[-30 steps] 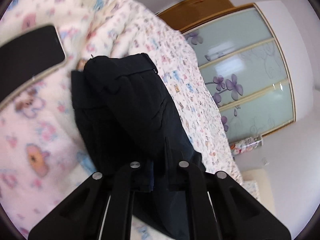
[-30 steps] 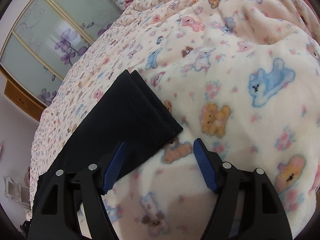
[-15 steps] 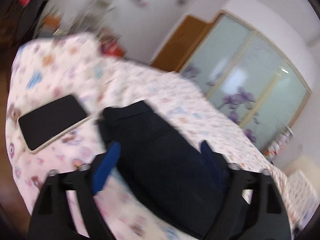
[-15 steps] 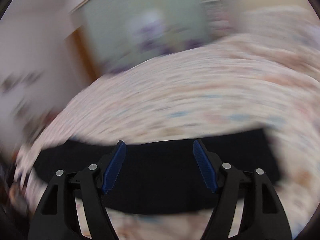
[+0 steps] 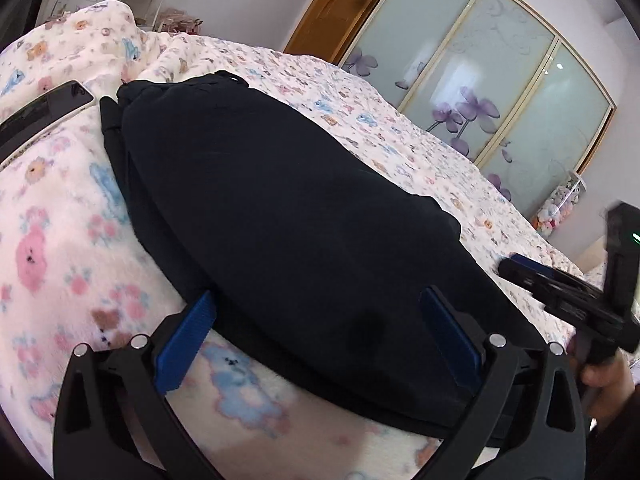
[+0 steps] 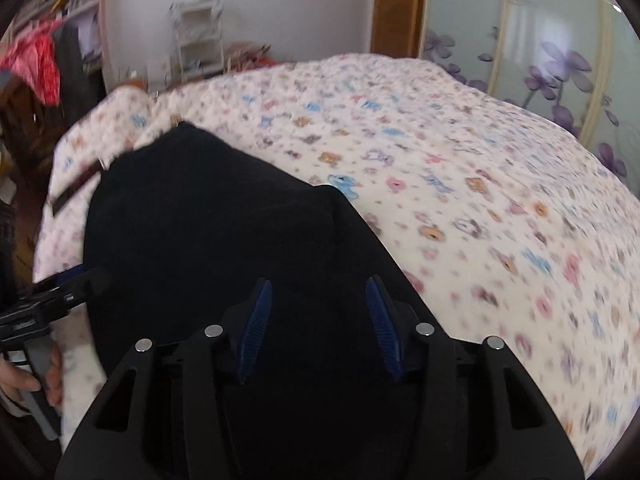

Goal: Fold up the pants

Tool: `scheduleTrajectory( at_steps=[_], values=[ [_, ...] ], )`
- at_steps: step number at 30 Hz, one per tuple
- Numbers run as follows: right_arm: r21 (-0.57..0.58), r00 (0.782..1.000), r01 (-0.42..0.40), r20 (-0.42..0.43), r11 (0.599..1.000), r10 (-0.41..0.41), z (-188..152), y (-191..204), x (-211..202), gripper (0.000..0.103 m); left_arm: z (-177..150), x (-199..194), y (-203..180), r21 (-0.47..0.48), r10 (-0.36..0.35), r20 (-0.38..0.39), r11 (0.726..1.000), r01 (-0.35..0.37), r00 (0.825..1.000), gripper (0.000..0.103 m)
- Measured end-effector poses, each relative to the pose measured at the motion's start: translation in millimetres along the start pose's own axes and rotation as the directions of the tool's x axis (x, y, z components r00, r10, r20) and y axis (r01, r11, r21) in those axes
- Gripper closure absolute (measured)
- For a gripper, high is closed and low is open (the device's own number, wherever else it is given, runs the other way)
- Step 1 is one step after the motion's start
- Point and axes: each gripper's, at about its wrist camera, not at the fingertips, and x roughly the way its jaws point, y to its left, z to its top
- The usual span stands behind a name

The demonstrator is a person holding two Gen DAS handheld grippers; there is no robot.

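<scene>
Left tongs: spread wide, holding nothing, low over the near edge of the pants.
Right tongs: partly open, empty, hovering above the pants' dark cloth.
Pants: folded, lying on the bed's bear-print blanket.
Phone: beside the pants' far end.

Pants on bed, a gripper at each side.

Pants lie across blanket, filling mid-frame in left wrist view; phone on blanket at far left, beside pants' upper end. Left gripper at bottom centre, over pants' near edge. Right gripper at right edge, probably just off the pants. Sliding doors behind bed, upper right.
</scene>
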Motion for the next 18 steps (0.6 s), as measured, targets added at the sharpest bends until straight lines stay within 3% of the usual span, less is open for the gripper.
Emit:
scheduleTrajectory(
  at_steps=[5, 7, 10, 14, 17, 18],
  values=[
    [0.000, 0.993, -0.009, -0.116, 1.000, 0.009, 2.9, -5.8, 36.0, 0.056, -2.6, 8.1, -6.5, 0.033, 0.033, -0.012, 0.999, -0.032, 0.999, 0.002],
    [-0.015, 0.990, 0.006, -0.140, 1.000, -0.008, 1.3, -3.5, 39.2, 0.084, -2.5, 7.9, -8.1, 0.034, 0.034, -0.014, 0.999, -0.034, 0.999, 0.002],
    [-0.005, 0.992, 0.045, -0.120, 0.999, -0.045, 3.4, -4.3, 36.6, 0.097, -0.9, 8.9, -7.9, 0.036, 0.037, -0.016, 0.999, -0.037, 0.999, 0.002],
    [0.079, 0.990, 0.121, -0.088, 0.990, -0.114, 5.1, -16.0, 40.8, 0.097, -2.8, 7.1, -11.1, 0.045, 0.048, -0.018, 0.998, -0.047, 0.999, 0.002],
    [-0.032, 0.969, 0.215, -0.117, 0.976, -0.217, -3.8, 1.5, 56.0, 0.093, -2.9, 7.8, -11.8, 0.050, 0.055, -0.022, 0.997, -0.054, 0.998, 0.002],
    [-0.054, 0.965, 0.238, -0.103, 0.970, -0.243, -4.6, 5.3, 51.7, 0.086, -3.3, 8.1, -12.4, 0.054, 0.060, -0.024, 0.997, -0.059, 0.998, 0.002]
  ],
)
